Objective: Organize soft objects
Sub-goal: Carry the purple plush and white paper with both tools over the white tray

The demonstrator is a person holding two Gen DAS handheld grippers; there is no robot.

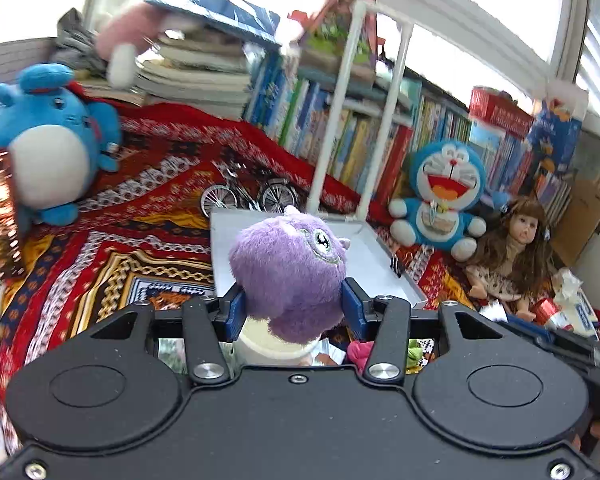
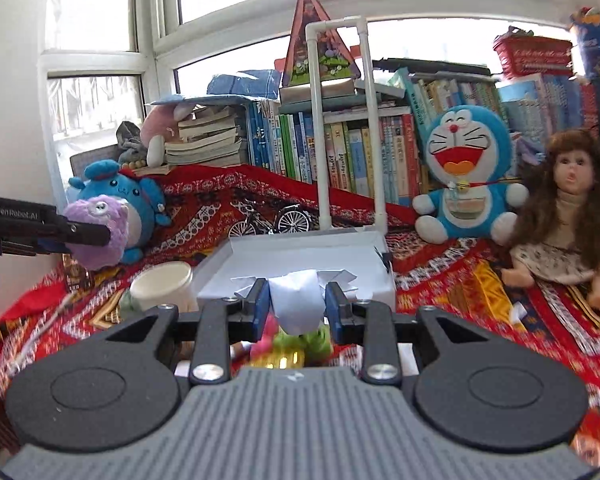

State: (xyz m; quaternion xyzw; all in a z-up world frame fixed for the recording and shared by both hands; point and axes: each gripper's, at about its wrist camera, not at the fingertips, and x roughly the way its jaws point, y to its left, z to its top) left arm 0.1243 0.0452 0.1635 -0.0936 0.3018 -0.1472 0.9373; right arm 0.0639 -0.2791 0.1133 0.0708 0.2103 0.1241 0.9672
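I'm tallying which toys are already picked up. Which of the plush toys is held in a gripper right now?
The purple plush, clamped between the left gripper pads and lifted off the cloth. The blue round plush and the blue cat plush sit untouched on the patterned blanket.

White tray (image 2: 300,258) lies open ahead; pipe frame (image 2: 342,120) and toy bicycle (image 2: 270,220) block behind.

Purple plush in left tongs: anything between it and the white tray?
Nothing visible. The purple plush, clamped in the left tongs, hangs just before the white tray. A white cup stands below, beside the tray.
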